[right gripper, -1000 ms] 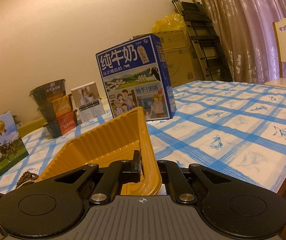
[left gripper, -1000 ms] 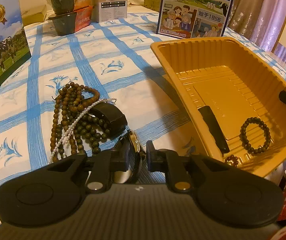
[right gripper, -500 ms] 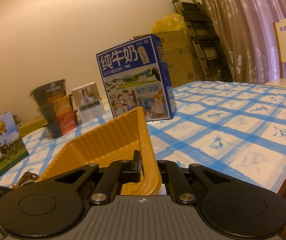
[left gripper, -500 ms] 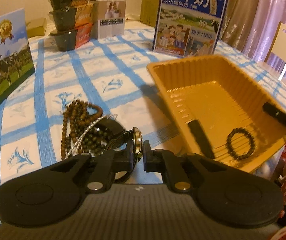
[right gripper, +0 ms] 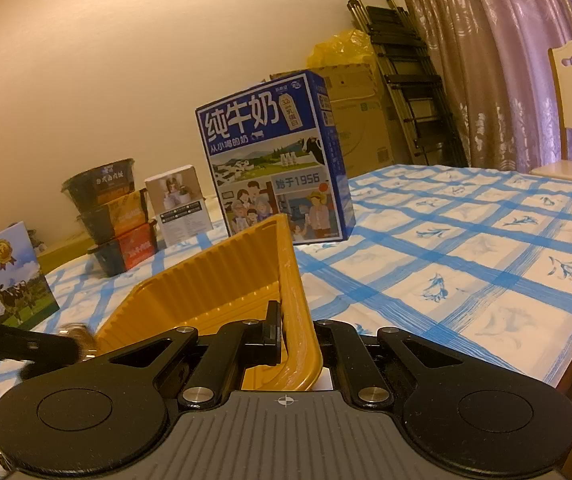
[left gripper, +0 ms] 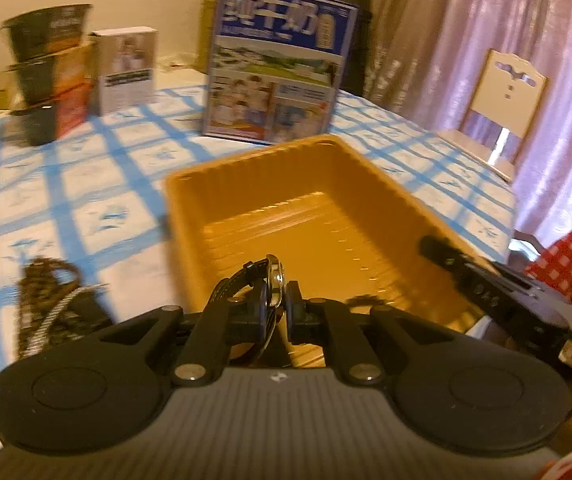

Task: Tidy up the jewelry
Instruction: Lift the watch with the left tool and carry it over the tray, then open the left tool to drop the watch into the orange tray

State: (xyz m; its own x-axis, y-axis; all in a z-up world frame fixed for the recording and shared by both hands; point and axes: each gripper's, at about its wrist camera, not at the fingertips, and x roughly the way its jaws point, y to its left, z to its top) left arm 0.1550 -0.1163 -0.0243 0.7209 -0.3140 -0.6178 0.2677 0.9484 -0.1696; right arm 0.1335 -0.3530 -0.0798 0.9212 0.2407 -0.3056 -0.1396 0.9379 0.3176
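Observation:
My left gripper [left gripper: 275, 304] is shut on a wristwatch [left gripper: 272, 280] with a black strap and holds it above the near rim of the orange plastic tray [left gripper: 270, 172]. A dark bead bracelet [left gripper: 360, 302] lies in the tray, partly hidden behind my fingers. A pile of brown bead necklaces and a pearl strand [left gripper: 46, 304] lies on the cloth to the left. My right gripper [right gripper: 298, 336] is shut on the tray's right rim [right gripper: 294, 292]; it also shows in the left wrist view [left gripper: 466, 276]. The left gripper shows at the left of the right wrist view [right gripper: 22, 346].
A blue milk carton box [left gripper: 278, 64] stands behind the tray. Stacked bowls [left gripper: 46, 68] and a small white box [left gripper: 126, 68] are at the back left. A chair [left gripper: 506, 96] stands at the right, beyond the table's edge. A cow-print card [right gripper: 2, 280] stands at the left.
My left gripper closed on the watch, lifted it off the cloth and swung right, over the tray. The right gripper has stayed on the tray rim.

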